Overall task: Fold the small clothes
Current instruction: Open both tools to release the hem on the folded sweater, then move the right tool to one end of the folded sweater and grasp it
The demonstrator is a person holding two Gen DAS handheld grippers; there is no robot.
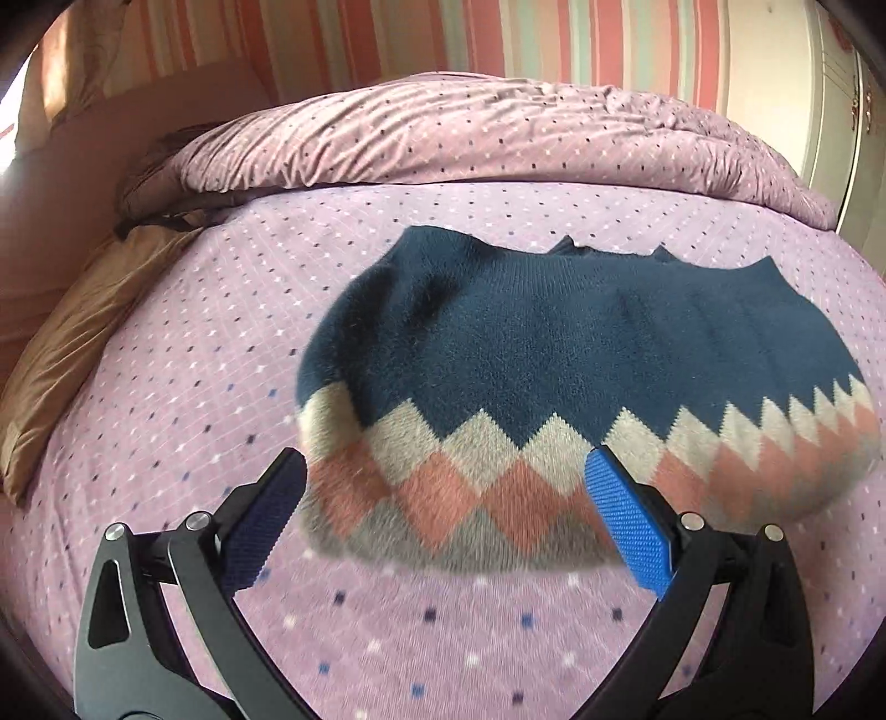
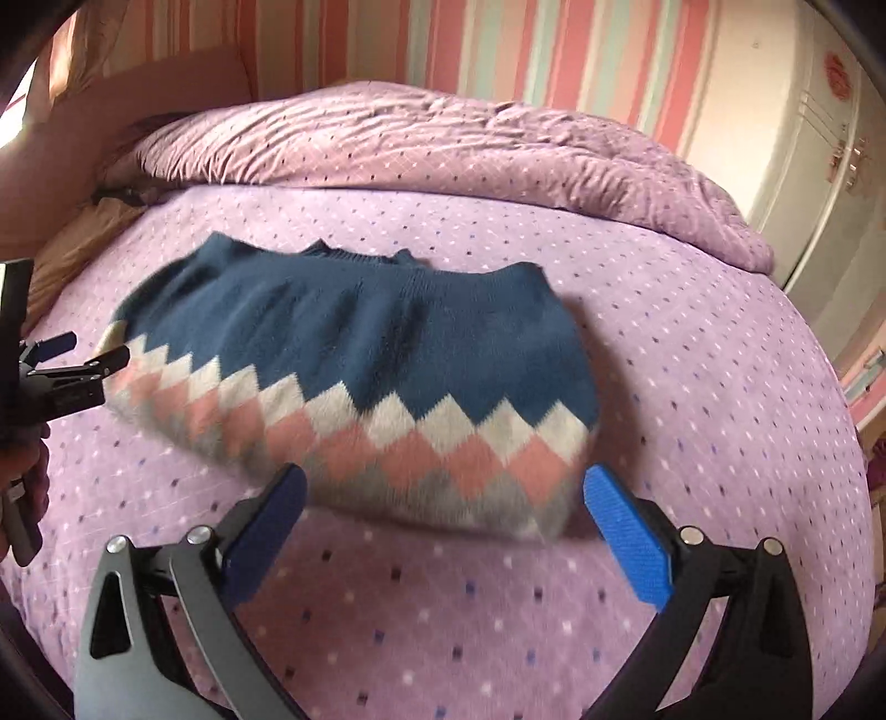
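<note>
A small knitted sweater [image 1: 554, 354], navy with a white, pink and grey zigzag band at its near edge, lies folded on the purple dotted bedsheet [image 1: 221, 332]. My left gripper [image 1: 446, 498] is open, its fingers straddling the sweater's near left edge just above the sheet. The sweater also shows in the right wrist view [image 2: 354, 354]. My right gripper [image 2: 446, 498] is open at the sweater's near right edge. The left gripper [image 2: 88, 354] shows at the left of the right wrist view, open beside the sweater's left corner.
A crumpled purple duvet [image 1: 470, 133] lies across the back of the bed. A tan pillow [image 1: 83, 332] sits at the left. A striped wall [image 2: 498, 50] is behind, and a white wardrobe [image 2: 819, 166] stands at the right.
</note>
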